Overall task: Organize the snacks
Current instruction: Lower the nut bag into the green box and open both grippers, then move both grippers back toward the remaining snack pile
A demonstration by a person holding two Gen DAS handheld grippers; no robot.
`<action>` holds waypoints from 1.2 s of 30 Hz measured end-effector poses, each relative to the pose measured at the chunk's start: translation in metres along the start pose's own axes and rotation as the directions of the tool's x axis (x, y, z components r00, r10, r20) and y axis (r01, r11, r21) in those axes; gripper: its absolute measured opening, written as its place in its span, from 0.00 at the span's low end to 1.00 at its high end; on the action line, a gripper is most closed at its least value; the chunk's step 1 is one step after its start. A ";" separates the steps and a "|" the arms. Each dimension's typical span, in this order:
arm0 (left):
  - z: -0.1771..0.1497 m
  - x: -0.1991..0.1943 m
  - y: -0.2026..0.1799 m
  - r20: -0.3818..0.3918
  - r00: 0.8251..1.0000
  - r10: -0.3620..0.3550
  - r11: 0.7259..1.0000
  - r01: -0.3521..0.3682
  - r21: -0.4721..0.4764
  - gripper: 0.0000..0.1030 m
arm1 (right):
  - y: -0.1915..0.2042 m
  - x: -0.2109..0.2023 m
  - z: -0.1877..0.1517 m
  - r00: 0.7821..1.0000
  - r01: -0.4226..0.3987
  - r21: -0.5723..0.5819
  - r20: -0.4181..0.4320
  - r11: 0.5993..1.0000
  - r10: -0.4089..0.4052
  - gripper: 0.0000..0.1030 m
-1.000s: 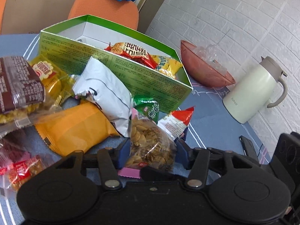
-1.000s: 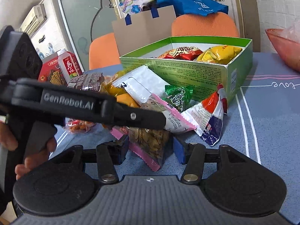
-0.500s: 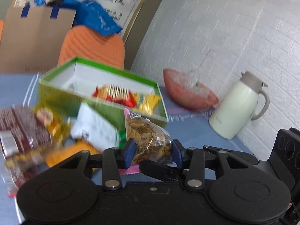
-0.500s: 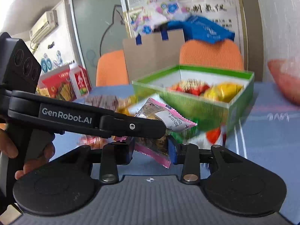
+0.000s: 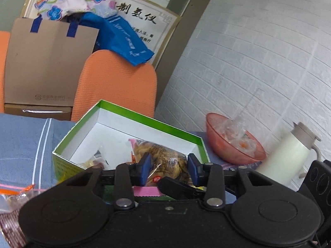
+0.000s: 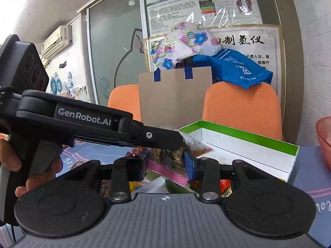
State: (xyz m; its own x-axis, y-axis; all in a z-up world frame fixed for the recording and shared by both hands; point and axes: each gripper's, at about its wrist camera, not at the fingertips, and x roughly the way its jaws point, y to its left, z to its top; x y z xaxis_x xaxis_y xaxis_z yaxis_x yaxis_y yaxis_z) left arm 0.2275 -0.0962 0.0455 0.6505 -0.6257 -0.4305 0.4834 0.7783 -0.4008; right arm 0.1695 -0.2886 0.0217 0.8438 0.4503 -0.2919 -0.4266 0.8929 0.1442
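Over the blue-clothed counter point(image 5: 22, 144) and green box point(image 5: 144, 122), both left tongs point(image 5: 168, 168) and right tongs point(image 6: 166, 163) clamp one nut packet point(image 5: 165, 161) between their pads, the left having just tightened.

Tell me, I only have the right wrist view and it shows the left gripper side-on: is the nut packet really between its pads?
Observer: Yes. In the left wrist view the left gripper has just been closing its jaws, and both blue pads press the sides of the nut packet.
Operator: How full is the green box?
Observer: The far part of the green box shows a bare white floor. I can only make out a few packets at its near end.
Operator: Anything beyond the pink bowl at my right edge?
Observer: A white jug stands just past the pink bowl, against the white brick wall.
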 end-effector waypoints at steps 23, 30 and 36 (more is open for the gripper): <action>-0.009 0.020 0.023 -0.038 0.989 0.145 0.989 -0.145 -0.004 1.00 | -0.002 0.034 -0.025 0.983 0.133 -0.015 -0.129 0.991 -0.133 0.69; -0.021 0.021 0.018 -0.078 0.986 0.150 0.988 -0.148 0.033 1.00 | -0.004 0.039 -0.024 0.968 0.092 -0.017 -0.233 0.996 -0.094 0.68; -0.059 0.005 0.021 -0.117 0.989 0.089 0.996 -0.092 -0.020 1.00 | 0.009 0.023 -0.030 0.961 -0.020 -0.124 -0.276 0.992 -0.015 0.69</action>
State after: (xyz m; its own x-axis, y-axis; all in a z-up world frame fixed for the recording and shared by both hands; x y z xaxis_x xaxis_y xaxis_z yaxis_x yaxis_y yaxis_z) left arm 0.2066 -0.0864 -0.0128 0.6180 -0.5557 -0.5561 0.4093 0.8314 -0.3758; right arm 0.1753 -0.2699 -0.0118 0.7274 0.4186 -0.5437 -0.4807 0.8763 0.0315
